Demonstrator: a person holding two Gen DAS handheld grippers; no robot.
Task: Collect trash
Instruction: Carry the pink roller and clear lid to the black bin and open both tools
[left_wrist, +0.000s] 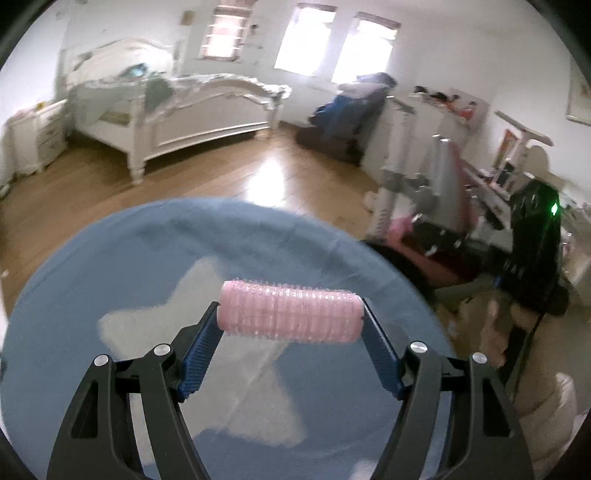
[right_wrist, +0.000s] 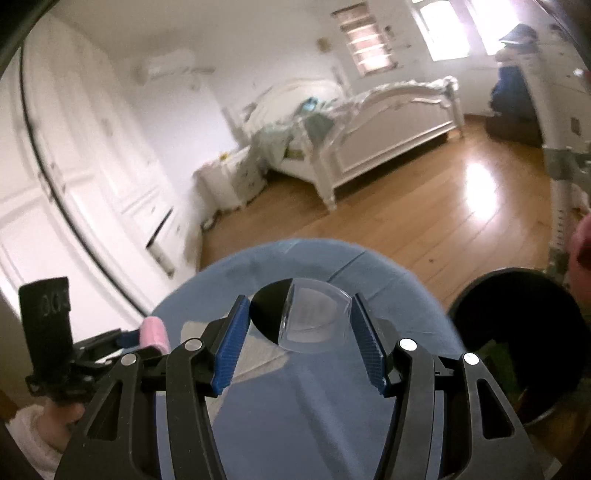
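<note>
My left gripper (left_wrist: 290, 314) is shut on a pink spiky hair roller (left_wrist: 290, 312), held endwise between the blue pads above a round blue cloth-covered table (left_wrist: 129, 258) with a white star. My right gripper (right_wrist: 295, 321) is shut on a clear plastic wedge-shaped box with a black base (right_wrist: 306, 317), held above the same blue table (right_wrist: 332, 406). The left gripper with the pink roller (right_wrist: 153, 332) also shows at the left of the right wrist view. A black trash bin (right_wrist: 517, 339) stands to the right of the table.
A white bed (left_wrist: 173, 110) stands at the far side on a wooden floor (left_wrist: 258, 177). White wardrobes (right_wrist: 74, 166) line the left wall. A cluttered desk, a chair and a black bag (left_wrist: 532, 236) sit at the right.
</note>
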